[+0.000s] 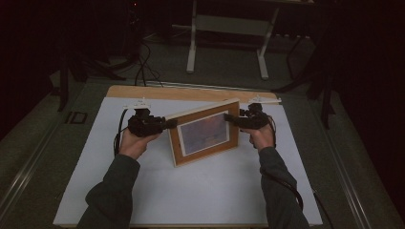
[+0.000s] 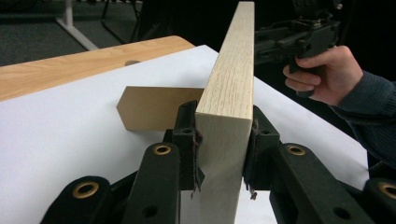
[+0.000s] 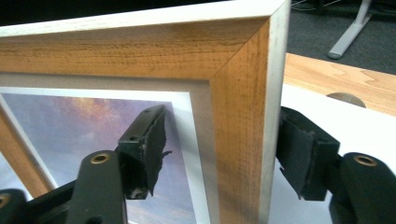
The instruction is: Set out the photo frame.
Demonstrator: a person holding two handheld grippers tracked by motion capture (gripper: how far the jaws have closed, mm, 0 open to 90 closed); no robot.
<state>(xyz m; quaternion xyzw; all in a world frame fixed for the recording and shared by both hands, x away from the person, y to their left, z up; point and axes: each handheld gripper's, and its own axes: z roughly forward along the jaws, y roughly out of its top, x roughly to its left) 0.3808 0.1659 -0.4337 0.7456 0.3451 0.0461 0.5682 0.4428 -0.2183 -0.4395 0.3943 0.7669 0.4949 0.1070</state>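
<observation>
A wooden picture frame [image 1: 204, 132] stands up near the far edge of the worktop [image 1: 191, 191], in the middle. The left gripper [image 1: 169, 124] has its jaws squeezed tight on one side edge. The right gripper [image 1: 228, 117] has its jaws around the other side, though I cannot tell if they press. A brown prop [image 2: 154, 108] sticks out behind, probably so the frame can stand alone.
</observation>
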